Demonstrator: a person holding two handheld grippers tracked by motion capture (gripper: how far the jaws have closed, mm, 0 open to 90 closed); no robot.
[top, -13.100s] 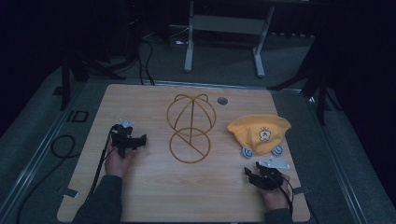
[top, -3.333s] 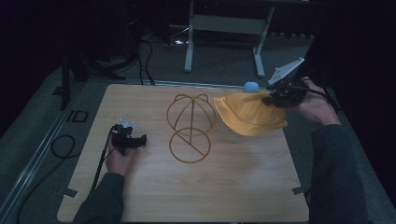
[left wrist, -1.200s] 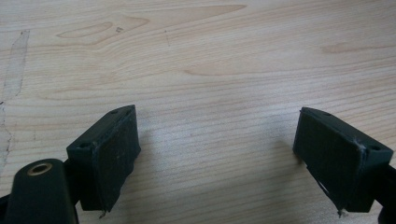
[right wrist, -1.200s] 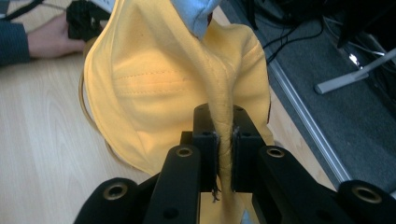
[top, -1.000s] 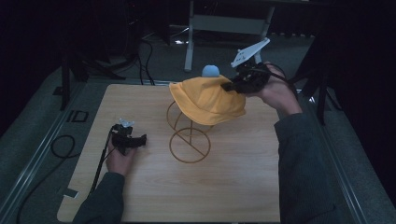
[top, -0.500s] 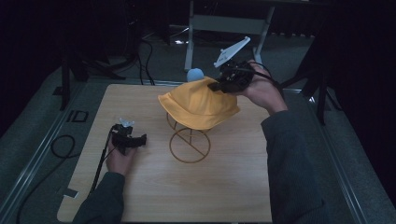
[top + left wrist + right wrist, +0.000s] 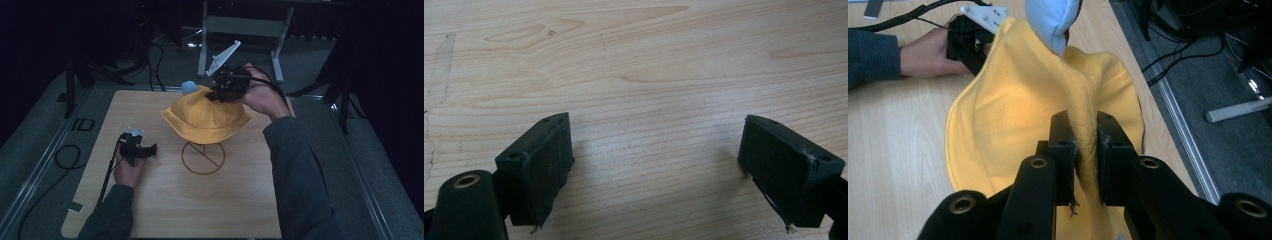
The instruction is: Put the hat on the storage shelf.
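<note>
Yellow hat [image 7: 206, 116] sat draped over the wire stand [image 7: 202, 157], a fold of its crown pinched in the right gripper [image 7: 1086, 150], whose jaws had just been easing apart. Next seemed release and withdrawal. Left gripper [image 7: 659, 165] rested wide, empty.

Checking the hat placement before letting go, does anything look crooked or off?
Yes. The yellow hat sits over the wire stand but is not settled: the right gripper, whose jaws have just been opening, pinches a bunched fold of its crown. The blue ear sticks up.
</note>
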